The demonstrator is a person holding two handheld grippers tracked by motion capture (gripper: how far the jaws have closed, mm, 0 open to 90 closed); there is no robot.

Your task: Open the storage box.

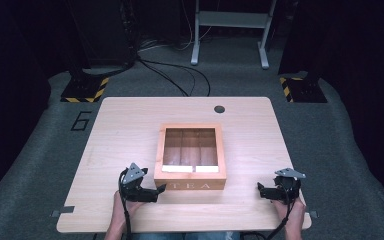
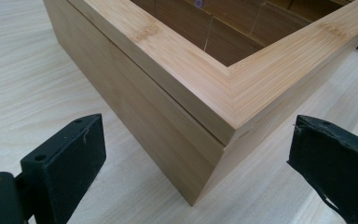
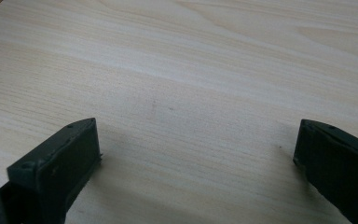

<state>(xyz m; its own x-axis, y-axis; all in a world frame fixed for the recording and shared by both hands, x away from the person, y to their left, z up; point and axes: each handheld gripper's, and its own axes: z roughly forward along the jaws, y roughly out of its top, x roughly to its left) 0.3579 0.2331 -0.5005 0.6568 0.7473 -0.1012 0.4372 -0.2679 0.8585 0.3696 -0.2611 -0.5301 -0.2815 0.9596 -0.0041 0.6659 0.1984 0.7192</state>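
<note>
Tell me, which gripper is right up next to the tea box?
The left gripper. Its open jaws point at the tea box's front corner, while the right gripper sits apart over bare table.

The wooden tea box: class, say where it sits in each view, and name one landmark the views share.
High view: the wooden tea box sits mid-table, lid shut.
Left gripper view: its near corner stands between the open jaws, untouched.
Right gripper view: the box is not in this picture.
Shared landmark: the pale wood-grain table.
</note>
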